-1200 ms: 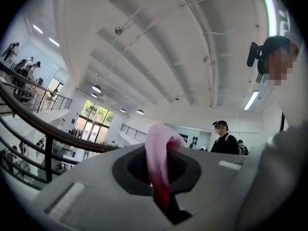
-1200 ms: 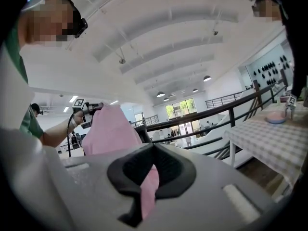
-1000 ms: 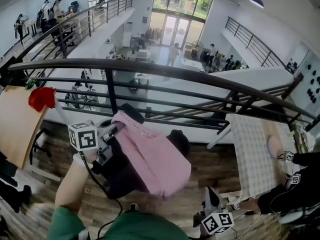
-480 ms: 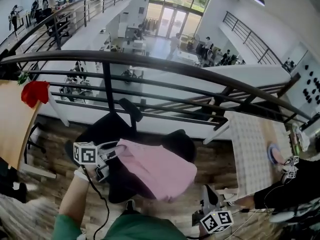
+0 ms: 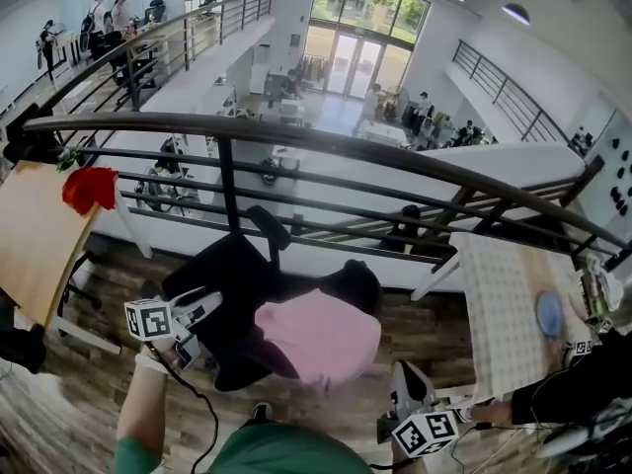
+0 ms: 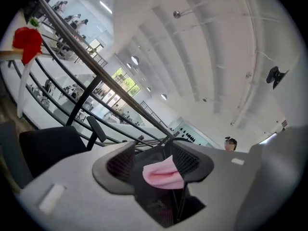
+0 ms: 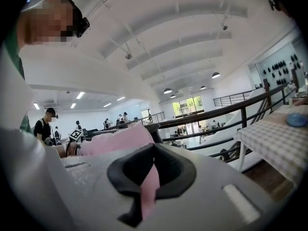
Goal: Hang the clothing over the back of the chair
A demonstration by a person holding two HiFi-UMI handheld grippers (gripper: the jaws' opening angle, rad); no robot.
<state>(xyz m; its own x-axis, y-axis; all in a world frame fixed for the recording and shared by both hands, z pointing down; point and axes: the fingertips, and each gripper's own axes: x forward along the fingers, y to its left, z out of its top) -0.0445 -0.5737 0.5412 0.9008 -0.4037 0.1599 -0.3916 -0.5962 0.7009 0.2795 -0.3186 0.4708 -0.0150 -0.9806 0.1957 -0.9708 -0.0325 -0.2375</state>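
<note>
A black office chair [image 5: 232,275] stands by the railing. Pink clothing [image 5: 318,334] lies draped over its back. My left gripper [image 5: 200,311] is at the chair's left side, and its jaws are opening. In the left gripper view the left gripper [image 6: 161,163] stands wide, with the pink clothing [image 6: 163,175] on the mesh chair back [image 6: 161,207] in the gap ahead, and the pads do not press on it. My right gripper [image 5: 405,385] is low on the right. In the right gripper view the right gripper [image 7: 153,152] is shut on a fold of the pink clothing [image 7: 118,138].
A dark metal railing [image 5: 296,138] runs across behind the chair, with a drop to a lower floor beyond. A table with a checked cloth [image 5: 499,309] and a blue plate [image 5: 550,314] stands at the right, where another person's arm [image 5: 553,393] rests. A wooden table [image 5: 35,240] with a red thing [image 5: 89,188] is at the left.
My left gripper has sunk down and to the left, opened and let go of the pink clothing. The cloth has dropped lower onto the chair back. The right gripper has hardly moved.
</note>
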